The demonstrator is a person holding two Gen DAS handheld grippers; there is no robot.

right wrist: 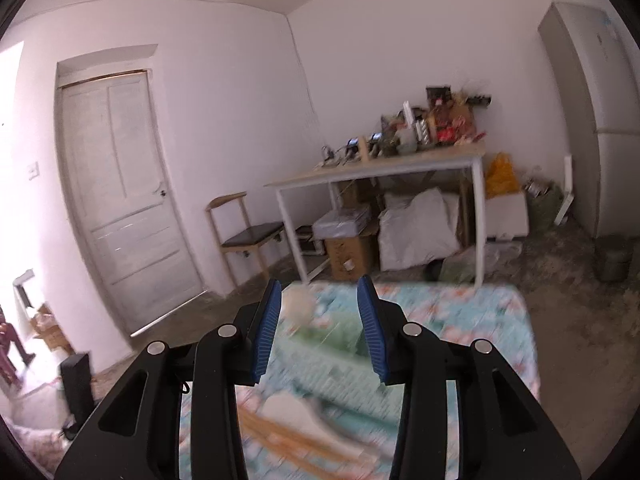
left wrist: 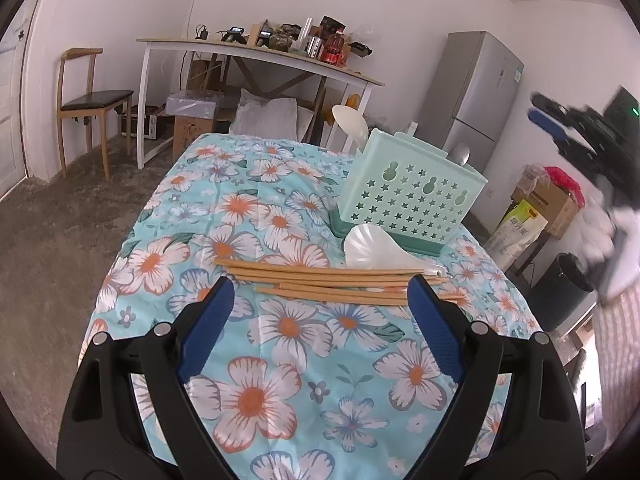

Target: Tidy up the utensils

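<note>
On the floral tabletop (left wrist: 280, 216), mint utensil caddy (left wrist: 408, 196) sits toward the far right edge; one white spoon (left wrist: 352, 122) and a metal spoon (left wrist: 460, 154) stand in it. White rice paddle (left wrist: 372, 248) lies just in front of caddy, touching the chopsticks (left wrist: 328, 280) bundled crosswise nearer the camera. Left gripper (left wrist: 322, 304) hovers near the chopsticks, jaws wide, nothing held. Right gripper (right wrist: 320, 320) above caddy, view blurred, jaws partly apart and empty.

Table (left wrist: 168, 216), covered by floral blue cloth (left wrist: 280, 360). On it: mint perforated utensil holder (left wrist: 412, 196), far right; white spoon (left wrist: 372, 246) before it; tan chopsticks (left wrist: 320, 280), nearer, crosswise.
</note>
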